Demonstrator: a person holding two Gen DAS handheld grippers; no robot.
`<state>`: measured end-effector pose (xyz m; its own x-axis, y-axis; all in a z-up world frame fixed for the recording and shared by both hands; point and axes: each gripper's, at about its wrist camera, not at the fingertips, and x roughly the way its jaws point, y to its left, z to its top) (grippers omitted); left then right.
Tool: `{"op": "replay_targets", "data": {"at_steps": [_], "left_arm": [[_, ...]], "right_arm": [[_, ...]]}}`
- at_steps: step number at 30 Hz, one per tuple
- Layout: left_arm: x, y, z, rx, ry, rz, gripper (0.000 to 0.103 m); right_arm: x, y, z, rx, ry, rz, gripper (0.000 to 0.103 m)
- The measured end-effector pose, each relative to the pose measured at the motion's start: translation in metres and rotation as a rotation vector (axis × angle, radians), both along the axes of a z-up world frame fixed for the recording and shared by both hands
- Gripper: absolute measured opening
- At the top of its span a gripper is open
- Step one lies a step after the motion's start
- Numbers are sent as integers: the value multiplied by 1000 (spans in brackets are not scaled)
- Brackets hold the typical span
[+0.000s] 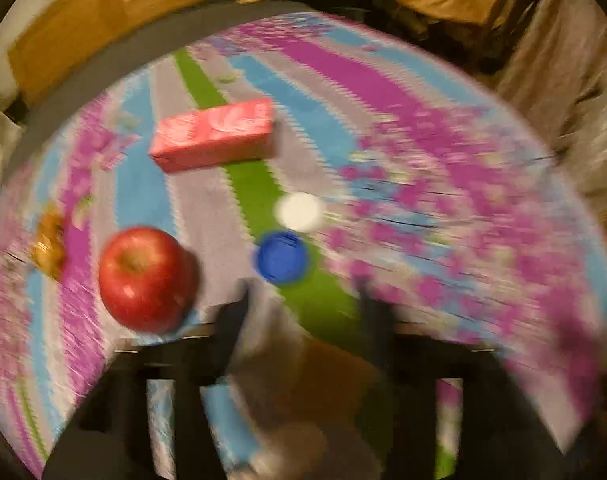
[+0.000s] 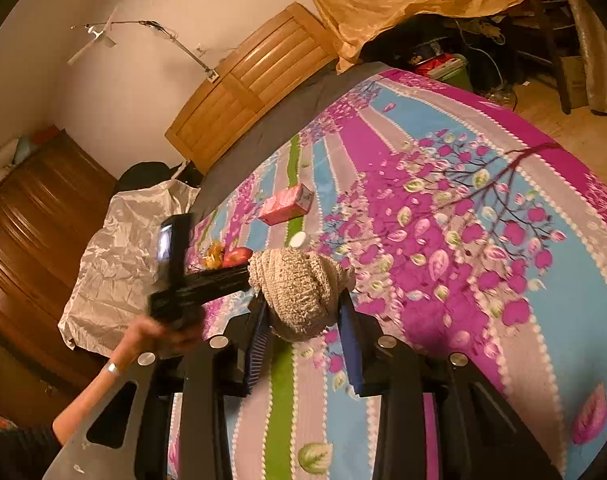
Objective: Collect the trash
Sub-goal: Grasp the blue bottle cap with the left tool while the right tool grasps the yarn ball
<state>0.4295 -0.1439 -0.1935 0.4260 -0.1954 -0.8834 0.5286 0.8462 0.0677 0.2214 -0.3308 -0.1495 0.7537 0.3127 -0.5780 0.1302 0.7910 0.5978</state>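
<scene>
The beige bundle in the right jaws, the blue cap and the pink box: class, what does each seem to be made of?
Beige bundle: knitted or looped yarn, matte; a nubbly, fuzzy surface shows. Blue cap: probably smooth plastic, given its even colour and round rim, though blur hides detail. Pink box: likely printed cardboard or a wrapped pack, with flat faces and sharp edges.

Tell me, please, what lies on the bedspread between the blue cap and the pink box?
A white cap lies between the blue cap and the pink box, seen in the left wrist view.
</scene>
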Motion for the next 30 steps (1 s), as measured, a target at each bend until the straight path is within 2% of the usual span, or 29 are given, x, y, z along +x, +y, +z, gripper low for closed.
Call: {"op": "replay_targets", "data": {"at_steps": [2,5,8,10,14,19,22,25,26,30], "left_arm": [[17,-6,-20,34,53,12,63],[36,-8,-36,69,70,47,63],[52,-5,-41,23,123,70,63],[56,-3,-39,-24,160,54,38],[44,-5,-27,4,108,15,38],[7,13,19,-75,39,36,38],[-30,12,54,-133,-9,18,38],[-66,1,81,-159,-45,19,38],[-83,-7,94,-192,-56,-6,38],[-137,-43,122,-239,-98,-89,38]], "right_arm": [[-4,-4,-4,-1,15,-8,35],[-5,-9,-14,8,41,-22,35],[-1,-10,-21,12,50,-24,35],[2,-8,-23,10,50,-19,35],[7,-4,-19,0,39,-17,35],[0,3,3,-77,9,-23,35],[-10,5,22,-122,-22,-36,35],[-23,8,41,-166,-44,-47,35],[-29,8,47,-181,-52,-51,35],[-60,5,72,-246,-77,-81,35]]}}
